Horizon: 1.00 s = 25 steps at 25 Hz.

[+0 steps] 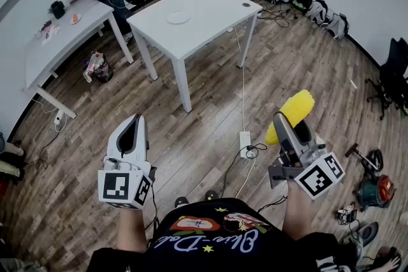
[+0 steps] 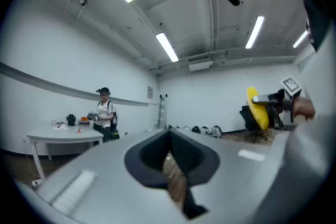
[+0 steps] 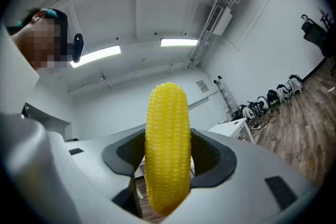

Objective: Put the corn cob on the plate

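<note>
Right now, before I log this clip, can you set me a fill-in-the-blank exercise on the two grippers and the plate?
1. The right gripper is clamped on a yellow ____.
2. The left gripper, with its jaws together, holds ____.
3. The plate lies on the white table ahead, and with the cob not yet on it the plate is ____.

Missing words: corn cob; nothing; empty.
</note>
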Tool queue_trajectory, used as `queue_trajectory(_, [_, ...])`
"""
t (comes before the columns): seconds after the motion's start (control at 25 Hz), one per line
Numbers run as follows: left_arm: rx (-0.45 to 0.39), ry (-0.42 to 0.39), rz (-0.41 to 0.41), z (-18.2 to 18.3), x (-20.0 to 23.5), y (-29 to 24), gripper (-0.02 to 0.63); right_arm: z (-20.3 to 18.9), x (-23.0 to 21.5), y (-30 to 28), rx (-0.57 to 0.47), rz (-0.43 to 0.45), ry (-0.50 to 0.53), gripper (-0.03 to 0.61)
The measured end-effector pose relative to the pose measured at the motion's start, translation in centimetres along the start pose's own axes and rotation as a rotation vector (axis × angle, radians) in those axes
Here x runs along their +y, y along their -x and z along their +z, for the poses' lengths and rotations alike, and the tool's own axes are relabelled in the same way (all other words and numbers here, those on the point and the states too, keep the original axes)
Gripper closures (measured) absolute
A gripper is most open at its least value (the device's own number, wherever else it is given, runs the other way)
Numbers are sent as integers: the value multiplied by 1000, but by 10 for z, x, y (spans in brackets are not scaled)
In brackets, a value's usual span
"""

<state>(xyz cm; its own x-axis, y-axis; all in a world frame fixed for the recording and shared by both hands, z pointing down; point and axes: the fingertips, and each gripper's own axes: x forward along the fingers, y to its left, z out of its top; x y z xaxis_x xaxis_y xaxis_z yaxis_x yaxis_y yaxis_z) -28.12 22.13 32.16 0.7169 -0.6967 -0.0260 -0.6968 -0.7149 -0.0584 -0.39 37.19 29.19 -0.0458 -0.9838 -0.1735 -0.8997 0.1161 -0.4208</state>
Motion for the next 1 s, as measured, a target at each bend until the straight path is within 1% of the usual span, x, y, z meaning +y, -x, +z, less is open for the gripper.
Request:
queue_trajectory(0.08, [2,-33,-29,0,-19,-4,615,-1,-12,10,7,-3,-2,318])
queue_trajectory(0.2, [0,-125,-73,-1,-48,-16,615,-1,-31,7,21,0,4,318])
queue_trajectory(0.28, [17,-171,-90,-5,-55,-24,615,-4,-39,-5,38,10,10,318])
queue_trajectory(0.32, [27,-175,-89,-7,-54,-29,615,-6,-42,-11,47,15,16,318])
queue_trajectory(0.36, [35,-167,-82,-8,-50,-36,615,-6,-46,-18,54,19,24,318])
queue_trajectory(0.48, [36,-110,-56,-13,-34,-62,615,-2,-61,-43,50,27,34,318])
queue_trajectory(0.6, [24,-85,-58,-25,-24,-97,615,-6,-79,-69,55,36,22,318])
queue_trajectory(0.8, [-4,-50,-85,-31,-9,-186,615,3,-115,-135,68,51,60,318])
queue_trajectory(0.92, [-4,-54,-100,-36,8,-241,615,9,-138,-184,74,42,74,318])
queue_trajectory(1.0, [-10,-56,-97,-35,20,-276,615,11,-150,-216,85,55,67,318])
